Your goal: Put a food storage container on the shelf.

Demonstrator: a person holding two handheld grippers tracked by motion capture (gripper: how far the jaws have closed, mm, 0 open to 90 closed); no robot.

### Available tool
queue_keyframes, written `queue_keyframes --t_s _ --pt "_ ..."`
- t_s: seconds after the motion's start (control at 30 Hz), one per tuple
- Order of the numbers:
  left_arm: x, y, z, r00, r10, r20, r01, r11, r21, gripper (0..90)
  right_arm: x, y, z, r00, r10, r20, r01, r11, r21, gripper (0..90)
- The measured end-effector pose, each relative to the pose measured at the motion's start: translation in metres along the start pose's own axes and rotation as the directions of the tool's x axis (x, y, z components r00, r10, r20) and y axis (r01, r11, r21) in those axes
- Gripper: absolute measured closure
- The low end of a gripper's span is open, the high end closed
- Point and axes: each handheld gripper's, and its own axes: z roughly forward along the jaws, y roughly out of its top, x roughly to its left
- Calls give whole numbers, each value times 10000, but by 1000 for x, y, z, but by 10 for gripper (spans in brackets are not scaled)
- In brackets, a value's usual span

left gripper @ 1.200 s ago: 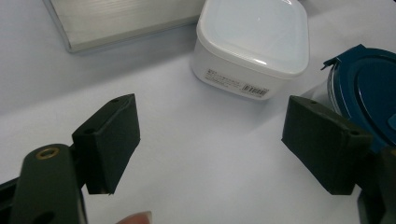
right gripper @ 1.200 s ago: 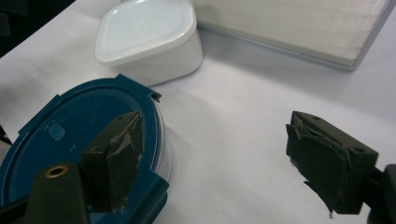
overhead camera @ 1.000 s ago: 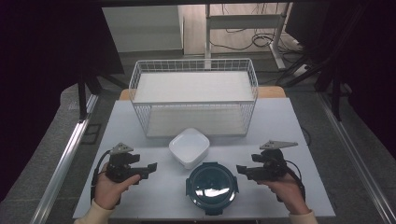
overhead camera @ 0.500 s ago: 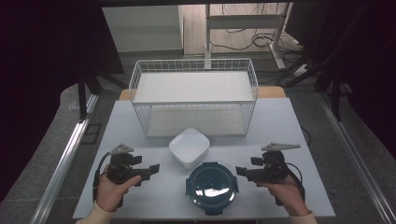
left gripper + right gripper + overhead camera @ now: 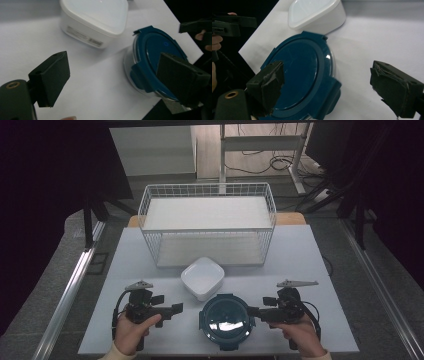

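Both grippers' jaws just opened, empty | white container (image 5: 95, 22) label unreadable

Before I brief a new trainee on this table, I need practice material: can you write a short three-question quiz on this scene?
1. True or false: the round glass container with the dark blue clip lid stands inside the white wire basket.
2. Which lies nearer the basket: A) the white square plastic container, B) the blue-lidded container?
3. Fill in: the left gripper and right gripper flank the blue-lidded container with jaws ____.

Key: 1 false, it stands on the white table. 2 A. 3 open, holding nothing.
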Motion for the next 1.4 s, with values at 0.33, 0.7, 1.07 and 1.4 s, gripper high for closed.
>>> queue_keyframes --t_s 0.33,0.7,1.07,1.4 --pt "-9 -11 21 9963 -430 741 395 9980 486 139 3 -14 20 9994 278 -184 -264 9968 754 111" --pt "-17 -21 45 9742 -1331 1823 1186 9890 884 163 5 -23 33 9961 737 -492 -675 9907 1182 110" --pt "-20 -28 67 9467 -1970 2548 1630 9754 1485 193 6 -28 42 9902 1148 -799 -1022 9838 1470 122" --pt "-21 -33 78 9190 -2576 2986 2048 9588 1968 257 2 -29 42 9746 2030 -949 -1876 9708 1497 177"
